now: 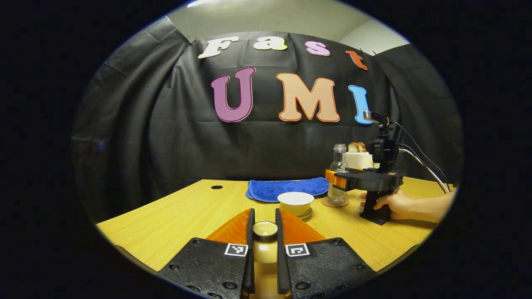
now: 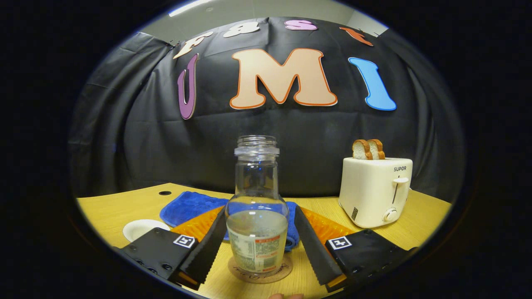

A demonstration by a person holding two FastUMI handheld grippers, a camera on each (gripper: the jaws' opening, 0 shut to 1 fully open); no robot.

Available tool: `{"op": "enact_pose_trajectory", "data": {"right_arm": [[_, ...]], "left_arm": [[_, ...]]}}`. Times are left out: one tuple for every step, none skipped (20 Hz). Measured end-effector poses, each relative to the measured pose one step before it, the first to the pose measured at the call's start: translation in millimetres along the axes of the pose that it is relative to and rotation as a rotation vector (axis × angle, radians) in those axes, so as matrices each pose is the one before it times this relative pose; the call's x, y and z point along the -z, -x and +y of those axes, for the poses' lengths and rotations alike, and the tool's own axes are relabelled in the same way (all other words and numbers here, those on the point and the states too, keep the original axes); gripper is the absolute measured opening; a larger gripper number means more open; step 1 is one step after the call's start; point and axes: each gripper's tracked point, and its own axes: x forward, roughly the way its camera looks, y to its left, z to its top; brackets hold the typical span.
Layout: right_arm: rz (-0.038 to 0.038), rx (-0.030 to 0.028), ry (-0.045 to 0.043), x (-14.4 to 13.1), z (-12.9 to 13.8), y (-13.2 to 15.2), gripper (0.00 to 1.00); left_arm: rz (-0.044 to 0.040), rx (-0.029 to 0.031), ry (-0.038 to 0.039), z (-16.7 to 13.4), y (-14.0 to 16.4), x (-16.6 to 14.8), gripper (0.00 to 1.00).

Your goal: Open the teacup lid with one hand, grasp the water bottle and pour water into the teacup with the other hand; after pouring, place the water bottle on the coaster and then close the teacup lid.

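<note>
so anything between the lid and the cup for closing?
Nothing visible. The left gripper holds the lid just short of the open cup, bare table between. The bottle stands aside on its coaster.

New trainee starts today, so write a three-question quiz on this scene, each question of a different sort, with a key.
1. True or false: the water bottle stands on the coaster.
2. What sits between the fingers of the left gripper?
A. the teacup lid
B. a spoon
C. a sponge
3. How many bread slices stick out of the toaster?

Key: 1 true; 2 A; 3 two.
</note>
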Motion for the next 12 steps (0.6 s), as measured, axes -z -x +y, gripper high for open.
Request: {"op": "enact_pose_trajectory", "data": {"right_arm": [[0.0024,-0.00644,0.00015,0.38,0.96,2.28,0.99],[-0.00119,-0.00541,-0.00036,-0.66,0.99,5.11,0.99],[-0.00183,-0.00497,0.00018,-0.69,0.86,4.8,0.99],[0.00046,-0.00237,-0.00056,0.31,-0.94,6.49,0.95],[-0.00337,0.00109,0.00007,-0.98,-1.19,5.88,0.97],[-0.00149,0.00354,0.00076,-0.36,-2.76,7.65,0.99],[0.00013,-0.00087,-0.00085,-0.13,-2.06,6.47,0.99],[0.00148,-0.00694,0.00019,0.11,-1.34,7.32,1.0],[-0.00039,-0.00556,0.00032,-0.49,-1.92,6.33,0.99],[0.00125,-0.00189,-0.00094,0.18,-4.22,7.3,0.99],[-0.00098,0.00032,0.00007,-0.71,-4.41,7.15,1.0],[-0.00097,0.00226,-0.00018,-0.01,-4.9,7.52,1.0]], "left_arm": [[0.00075,-0.00059,-0.00014,-0.2,0.12,-0.2,0.18],[-0.00049,-0.0002,-0.00039,-0.03,-0.2,0.28,0.18],[-0.00149,0.00081,-0.00048,0.14,-0.32,-0.1,0.18],[0.00145,0.00102,-0.00015,-0.38,-0.15,0.72,0.17],[0.00034,0.00388,-0.00017,-0.49,-0.79,-0.03,0.18],[0.00308,0.00355,-0.00076,0.16,-0.2,0.98,0.18],[-0.00256,0.00596,-0.0001,-0.48,-0.63,-0.66,0.18],[0.00059,0.00793,-0.00099,-1.25,-0.94,0.57,0.18],[-0.00045,0.0108,-0.00086,-1.62,-1.69,0.25,0.18],[-0.00113,0.01121,-0.00085,-3.23,-6.8,-0.92,0.18],[0.00267,0.01191,-0.00071,-3.09,-7.13,-0.34,0.18],[-0.00209,0.011,0.00026,-2.83,-8.06,-0.72,0.18]]}}
